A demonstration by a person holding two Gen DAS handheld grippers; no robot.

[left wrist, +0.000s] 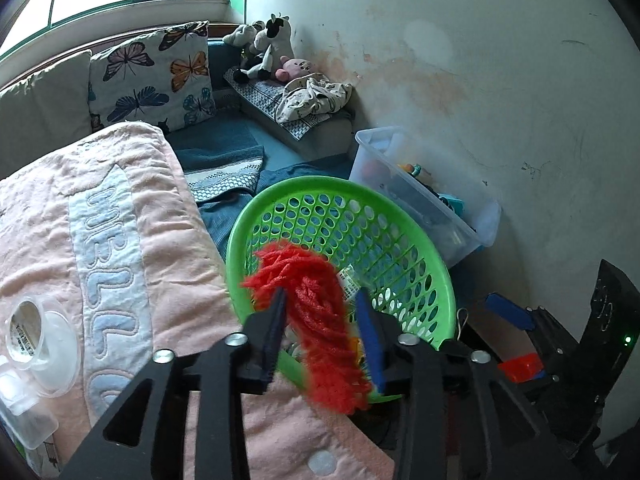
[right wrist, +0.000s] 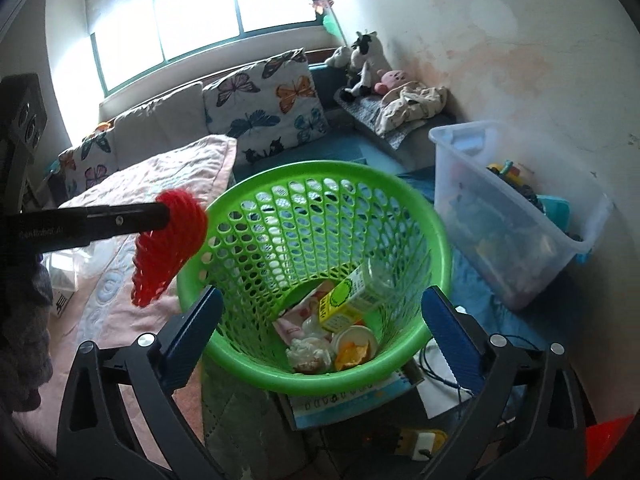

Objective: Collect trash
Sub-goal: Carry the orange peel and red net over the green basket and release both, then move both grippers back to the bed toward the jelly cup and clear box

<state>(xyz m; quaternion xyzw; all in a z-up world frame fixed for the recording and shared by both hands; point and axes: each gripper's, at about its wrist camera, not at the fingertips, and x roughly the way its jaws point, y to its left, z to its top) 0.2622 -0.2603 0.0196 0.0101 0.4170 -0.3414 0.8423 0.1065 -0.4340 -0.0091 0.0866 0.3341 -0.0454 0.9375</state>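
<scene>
Jaws of the left gripper [left wrist: 320, 312] are clamped on red netting [left wrist: 316, 312] held at the green basket [right wrist: 400, 200] rim, the right gripper [right wrist: 320, 340] gaping empty; released early, netting could be dropped outside.

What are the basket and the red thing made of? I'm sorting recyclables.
Basket: likely moulded plastic, glossy green, with a regular grid of holes.
Red thing, held by the left gripper: looks like foam netting or yarn, matte and soft, open mesh; hard to tell which.
</scene>
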